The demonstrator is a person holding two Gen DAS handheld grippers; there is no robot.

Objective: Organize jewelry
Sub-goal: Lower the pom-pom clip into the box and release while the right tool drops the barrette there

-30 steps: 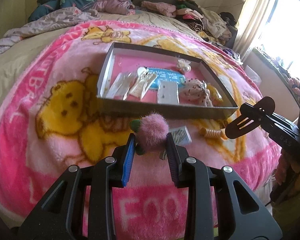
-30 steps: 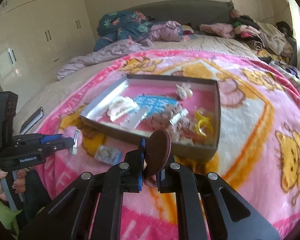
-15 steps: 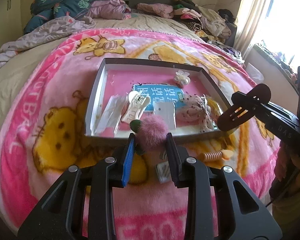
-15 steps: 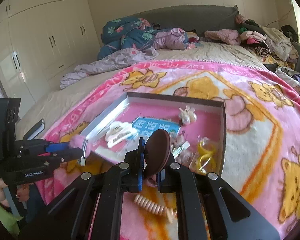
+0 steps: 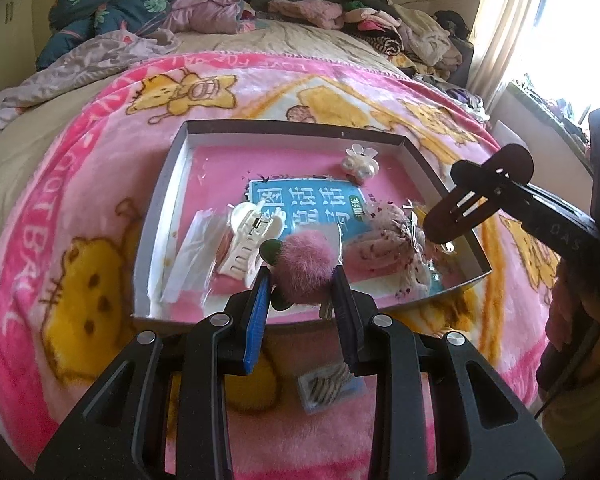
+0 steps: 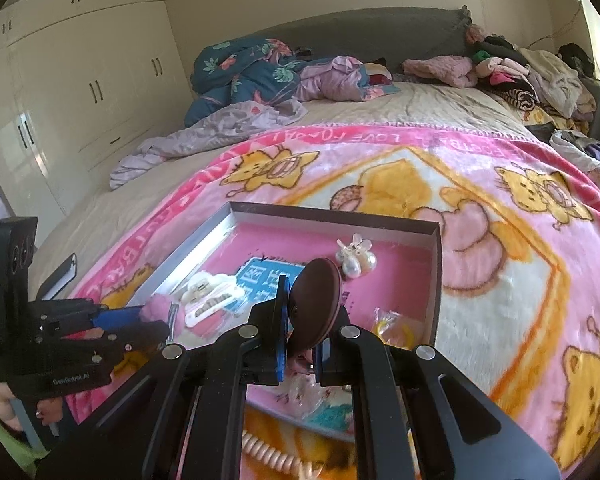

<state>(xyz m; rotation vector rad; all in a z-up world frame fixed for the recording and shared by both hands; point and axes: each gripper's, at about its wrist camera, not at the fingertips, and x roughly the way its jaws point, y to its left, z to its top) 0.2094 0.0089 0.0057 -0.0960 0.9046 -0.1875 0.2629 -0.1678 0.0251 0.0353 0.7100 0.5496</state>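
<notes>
A shallow grey box (image 5: 162, 196) with a pink floor lies on the pink blanket; it also shows in the right wrist view (image 6: 436, 264). Inside lie a white claw clip (image 5: 252, 240), a pearl flower clip (image 5: 360, 162), a blue card (image 5: 300, 204) and a speckled scrunchie (image 5: 384, 240). My left gripper (image 5: 302, 276) is shut on a pink pompom hair tie (image 5: 306, 262), held over the box's near edge. My right gripper (image 6: 302, 320) is shut on a brown oval hair clip (image 6: 316, 304), over the box's right side; the hair clip also shows in the left wrist view (image 5: 476, 196).
A small clear packet (image 5: 328, 386) and a peach spiral hair tie (image 6: 268, 454) lie on the blanket (image 5: 80, 240) in front of the box. Piled clothes (image 6: 520, 72) and bedding (image 6: 252, 76) cover the far end of the bed. Wardrobes (image 6: 72, 92) stand to the left.
Both grippers have moved forward from in front of the box to over its near edge, each still holding its item.
</notes>
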